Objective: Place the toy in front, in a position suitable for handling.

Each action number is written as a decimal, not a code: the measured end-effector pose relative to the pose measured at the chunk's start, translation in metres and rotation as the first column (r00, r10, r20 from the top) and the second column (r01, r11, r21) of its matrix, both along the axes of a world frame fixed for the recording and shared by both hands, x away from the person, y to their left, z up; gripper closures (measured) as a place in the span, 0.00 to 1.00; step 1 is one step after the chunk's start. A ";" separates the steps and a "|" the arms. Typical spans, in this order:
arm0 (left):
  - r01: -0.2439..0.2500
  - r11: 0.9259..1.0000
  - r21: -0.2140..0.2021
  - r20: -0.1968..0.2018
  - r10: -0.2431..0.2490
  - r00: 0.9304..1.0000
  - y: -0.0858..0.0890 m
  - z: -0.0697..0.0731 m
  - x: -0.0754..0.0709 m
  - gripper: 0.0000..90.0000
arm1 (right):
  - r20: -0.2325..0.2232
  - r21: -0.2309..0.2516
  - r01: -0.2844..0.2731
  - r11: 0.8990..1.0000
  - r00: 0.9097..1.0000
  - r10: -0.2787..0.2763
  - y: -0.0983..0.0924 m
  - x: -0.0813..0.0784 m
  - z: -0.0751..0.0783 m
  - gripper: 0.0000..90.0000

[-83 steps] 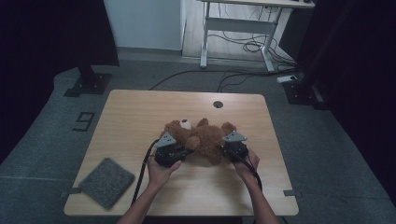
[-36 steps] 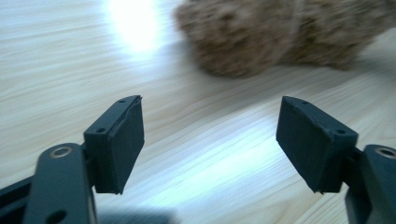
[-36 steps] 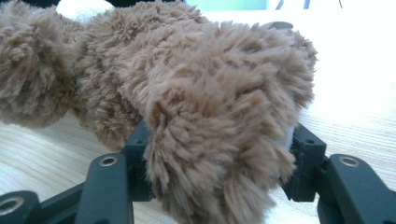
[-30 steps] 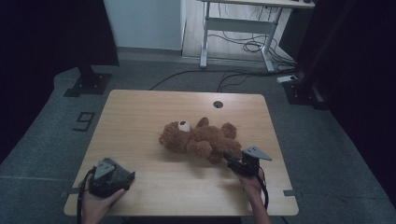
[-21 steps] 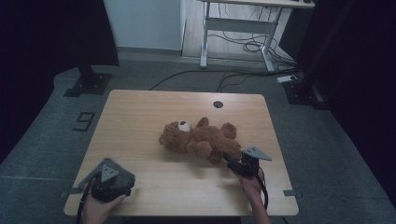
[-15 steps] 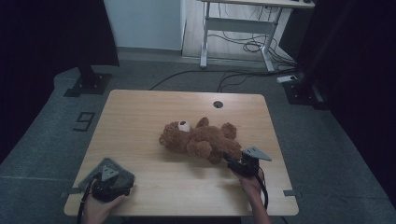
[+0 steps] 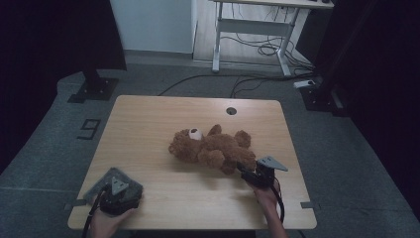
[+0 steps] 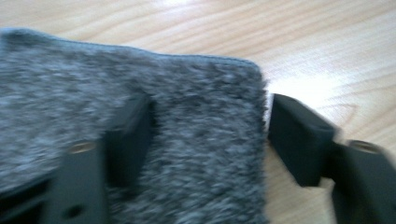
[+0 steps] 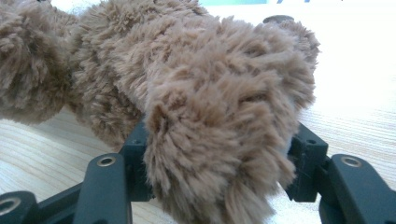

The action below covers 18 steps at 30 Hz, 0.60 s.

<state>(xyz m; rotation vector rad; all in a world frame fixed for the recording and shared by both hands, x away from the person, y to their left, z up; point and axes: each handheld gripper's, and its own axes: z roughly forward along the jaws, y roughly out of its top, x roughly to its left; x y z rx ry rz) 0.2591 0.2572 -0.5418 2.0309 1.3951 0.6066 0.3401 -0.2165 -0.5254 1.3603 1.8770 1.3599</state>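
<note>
teddy bear (image 7: 210, 148) lies lengthwise across the table (image 7: 148, 119), head pointing left.

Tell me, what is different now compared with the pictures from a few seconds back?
The left gripper let go of the teddy bear, moved to the table's near left corner, and came down over the grey felt pad; its jaws have just been closing, one on the pad, one beside its edge. The pad now lies on the table. The right gripper stays clamped on the bear's leg; the bear barely shifted.
</note>
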 end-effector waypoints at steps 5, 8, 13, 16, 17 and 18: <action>-0.012 1.000 -0.003 0.024 0.013 1.000 0.006 -0.001 0.001 0.62 | 0.000 -0.001 0.000 1.000 1.000 0.000 0.000 0.000 0.000 0.45; -0.012 1.000 0.005 0.027 0.012 1.000 0.003 0.000 0.003 0.71 | -0.002 0.001 0.002 1.000 1.000 -0.002 0.000 0.000 -0.001 0.45; 0.016 0.998 -0.065 0.019 -0.015 1.000 0.001 0.000 0.005 0.79 | -0.003 0.002 0.002 1.000 1.000 -0.002 -0.001 0.001 -0.001 0.45; 0.049 0.981 -0.187 0.004 -0.050 0.999 0.004 -0.001 0.007 0.82 | -0.004 0.002 0.002 1.000 1.000 -0.002 -0.001 0.001 -0.001 0.45; 0.056 0.978 -0.200 0.004 -0.056 0.998 0.004 -0.001 0.008 0.82 | -0.005 0.002 0.002 1.000 1.000 -0.002 -0.001 0.001 -0.001 0.45; 0.068 0.976 -0.207 0.009 -0.067 0.998 0.001 -0.002 0.009 0.82 | -0.005 0.002 0.002 1.000 1.000 -0.002 -0.001 0.001 -0.001 0.45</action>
